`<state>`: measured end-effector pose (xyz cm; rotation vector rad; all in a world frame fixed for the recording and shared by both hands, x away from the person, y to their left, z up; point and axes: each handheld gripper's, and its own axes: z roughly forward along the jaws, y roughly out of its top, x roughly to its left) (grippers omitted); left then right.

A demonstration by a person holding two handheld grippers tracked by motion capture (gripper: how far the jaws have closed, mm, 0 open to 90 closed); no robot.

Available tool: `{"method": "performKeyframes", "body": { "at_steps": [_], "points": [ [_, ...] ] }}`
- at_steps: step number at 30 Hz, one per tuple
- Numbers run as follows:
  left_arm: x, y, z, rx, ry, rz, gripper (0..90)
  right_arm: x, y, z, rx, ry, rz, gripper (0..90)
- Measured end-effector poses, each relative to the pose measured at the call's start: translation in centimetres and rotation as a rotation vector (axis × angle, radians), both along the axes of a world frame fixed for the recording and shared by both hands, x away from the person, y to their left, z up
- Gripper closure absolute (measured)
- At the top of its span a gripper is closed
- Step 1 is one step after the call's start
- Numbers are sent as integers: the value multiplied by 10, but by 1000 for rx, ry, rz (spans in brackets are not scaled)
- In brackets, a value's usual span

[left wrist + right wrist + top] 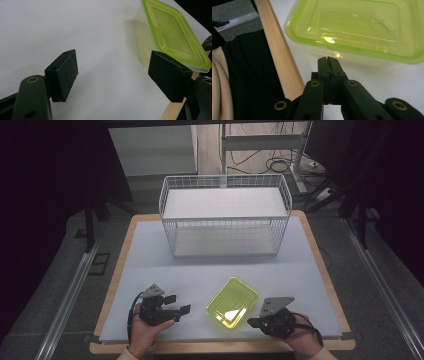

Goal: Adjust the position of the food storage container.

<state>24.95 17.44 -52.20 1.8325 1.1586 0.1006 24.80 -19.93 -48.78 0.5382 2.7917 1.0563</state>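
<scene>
the green tub (pixel 232 303) sits near the table's (pixel 150 250) front edge, between both grippers, long axis diagonal. the right gripper (pixel 253 322), jaws closed and empty, is nearer; the left gripper (pixel 178 306) gapes wide.

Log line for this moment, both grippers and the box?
left gripper: open, empty | right gripper: shut, empty, beside box | green box: on table, lid on | wire basket: empty
</scene>
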Motion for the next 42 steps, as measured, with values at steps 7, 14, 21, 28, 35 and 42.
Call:
{"method": "performKeyframes", "body": {
  "at_steps": [7, 14, 21, 28, 35, 42],
  "points": [
    [0, 0, 0, 3, 0, -4, 234, -5, 21, -9, -39, 9, 50, 900],
    [0, 0, -1, 5, 3, -5, 234, -6, 34, -15, -65, 0, 76, 900],
    [0, 0, -1, 6, 3, -5, 234, -5, 41, -18, -69, -6, 69, 900],
    [1, 1, -1, 2, -1, -3, 234, -4, 54, -23, -60, -15, 58, 900],
    [0, 3, 0, -2, -1, 3, 234, -1, 70, -26, -41, -32, 28, 900],
    [1, 5, 0, -2, -1, 6, 234, 5, 94, -31, -9, -38, -23, 900]
  ]
}}
